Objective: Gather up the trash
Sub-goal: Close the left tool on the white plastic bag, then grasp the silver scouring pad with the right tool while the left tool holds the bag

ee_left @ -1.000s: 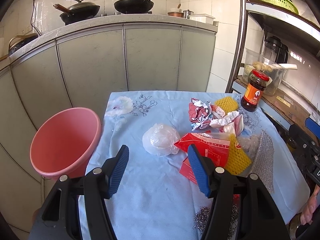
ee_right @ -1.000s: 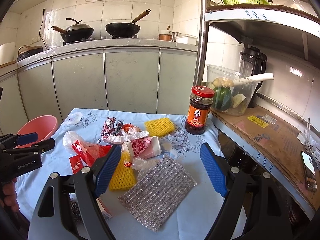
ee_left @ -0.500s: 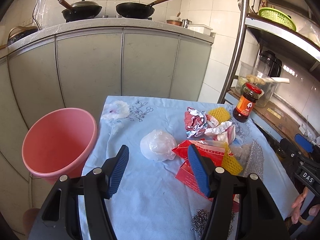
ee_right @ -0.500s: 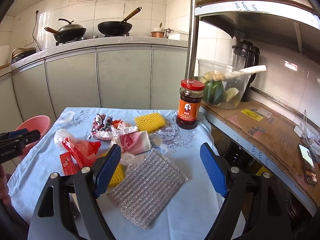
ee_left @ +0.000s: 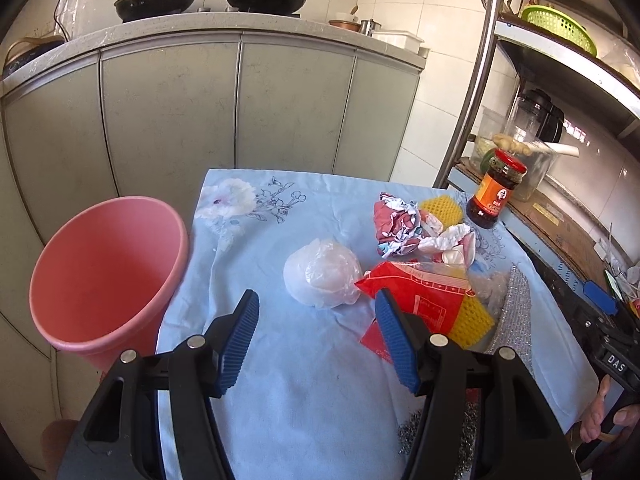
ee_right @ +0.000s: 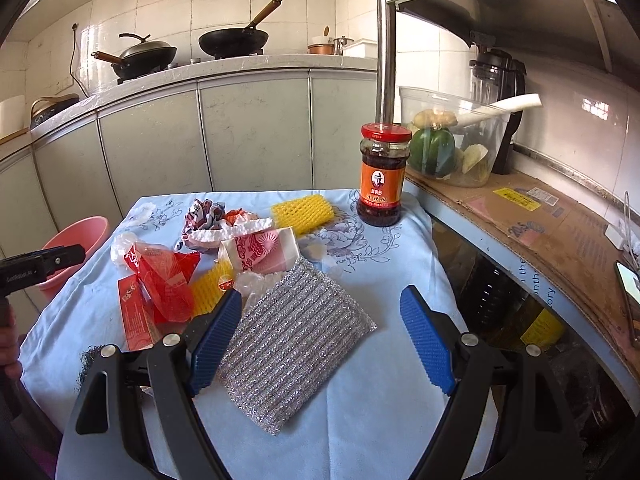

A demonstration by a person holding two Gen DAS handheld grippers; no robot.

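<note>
- The left gripper (ee_left: 316, 334) hovers with its jaws spread wide and empty, low in the left wrist view, just short of the white plastic bag ball (ee_left: 322, 274) at frame centre.
- At the left edge of that view the pink bin (ee_left: 106, 272) stands beside the tabletop (ee_left: 248, 248), mouth open and apparently empty; none of the trash looks collected yet.
- To do the pickup well, the left gripper should probably straddle the ball at its widest part and close gently, since thin film may slip or tear, then carry it left over the bin rim.
- Right of the ball lie a red wrapper (ee_left: 416, 292), crumpled paper (ee_left: 396, 228) and yellow foam net (ee_left: 442, 210).
- The right gripper (ee_right: 320, 332) is also wide apart and holds nothing, poised over the silver scouring pad (ee_right: 296, 340).
- Upper right of the right wrist view, the sauce jar (ee_right: 384, 176) carries an orange label; its writing is too small to read. "DAS" shows on the gripper body at lower right of the left wrist view.
</note>
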